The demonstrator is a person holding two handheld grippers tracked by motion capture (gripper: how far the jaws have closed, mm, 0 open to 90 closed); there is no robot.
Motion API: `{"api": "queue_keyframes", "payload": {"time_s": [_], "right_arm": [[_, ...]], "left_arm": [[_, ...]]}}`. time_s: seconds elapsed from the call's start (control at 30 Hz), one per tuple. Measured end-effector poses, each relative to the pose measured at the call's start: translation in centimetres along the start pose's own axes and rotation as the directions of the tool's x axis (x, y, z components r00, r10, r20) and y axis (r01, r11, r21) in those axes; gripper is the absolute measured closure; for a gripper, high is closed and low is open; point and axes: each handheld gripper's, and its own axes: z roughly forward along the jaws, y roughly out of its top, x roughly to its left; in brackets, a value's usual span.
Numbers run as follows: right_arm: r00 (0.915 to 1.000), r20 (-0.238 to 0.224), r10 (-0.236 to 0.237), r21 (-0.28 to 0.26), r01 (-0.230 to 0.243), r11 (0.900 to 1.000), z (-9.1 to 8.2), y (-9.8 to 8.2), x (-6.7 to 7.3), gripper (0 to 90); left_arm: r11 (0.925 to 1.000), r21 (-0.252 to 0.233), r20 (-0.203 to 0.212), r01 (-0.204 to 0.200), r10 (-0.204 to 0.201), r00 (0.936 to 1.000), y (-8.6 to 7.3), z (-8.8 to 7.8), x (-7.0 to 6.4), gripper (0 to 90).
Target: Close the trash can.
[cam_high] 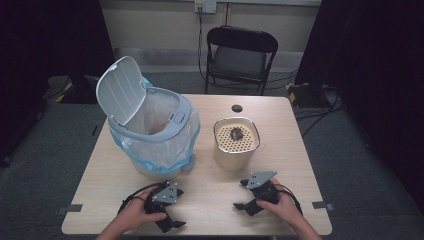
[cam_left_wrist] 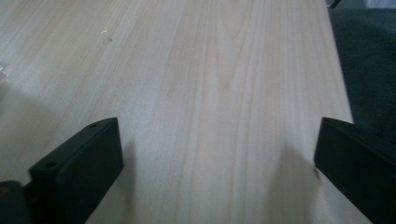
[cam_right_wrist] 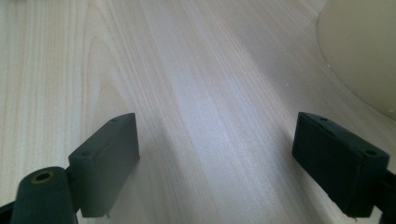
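1. The left gripper [cam_left_wrist: 215, 154] has its two black, blocky jaws spread wide with nothing between them but bare pale wood. It lies low over the tabletop [cam_high: 210, 200] near the front edge, towards the front-left corner, cradled in the person's left hand [cam_high: 134, 212]. It looks parked rather than working.

2. The right gripper [cam_right_wrist: 217, 154] is likewise wide apart and empty, its matte jaws showing small screw holes. It sits near the front edge, right of the middle, held by the right hand [cam_high: 285, 207]. A grey three-cornered plate [cam_high: 261, 178] tops it.

3. Just beyond the right gripper stands the cream canister [cam_high: 236, 145], a rounded-square pot near the centre of the tabletop. Its top is a perforated insert [cam_high: 237, 139] dotted with small holes, and a dark, rough lump [cam_high: 236, 133] rests on it. Being nearest the jaws, it is probably what will be handled; its curved wall [cam_right_wrist: 364, 51] looks smooth.

4. Left of the canister, apart from it, is the waste bin [cam_high: 155, 135], towards the left edge. Its white lid [cam_high: 120, 90] is tipped up and back, leaving the mouth open, presumably to receive something. A thin, crinkled translucent liner [cam_high: 150, 150] with blue trim drapes over its rim.

5. The wood is light, with long straight grain. A dark round hole [cam_high: 237, 108] sits near the far edge, and a black folding chair [cam_high: 240, 57] stands beyond it.
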Motion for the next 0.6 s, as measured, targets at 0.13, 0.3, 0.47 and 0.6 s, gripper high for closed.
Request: {"api": "queue_keyframes", "payload": {"time_s": [0.13,0.3,0.47,0.6], "right_arm": [[1.0,0.005,0.004,-0.02,-0.004,1.0,0.0,-0.2,0.0,13.0],[1.0,0.004,0.003,-0.02,-0.003,1.0,0.0,-0.2,0.0,13.0],[1.0,0.007,0.003,-0.02,-0.003,1.0,0.1,-0.2,0.1,12.9],[1.0,0.008,0.003,-0.02,-0.003,1.0,0.1,-0.2,0.1,12.9]], "left_arm": [[0.9996,-0.009,0.001,0.028,-0.028,0.9996,-0.1,-0.8,0.1,18.1],[0.9993,-0.005,0.013,0.038,-0.038,0.9992,-0.2,-1.0,-0.1,15.9],[0.9961,-0.006,0.037,0.088,-0.088,0.9955,-0.4,-2.0,-1.0,15.9],[0.9938,0.01,0.023,0.11,-0.11,0.9936,-0.8,-3.4,-1.5,15.9]]}}
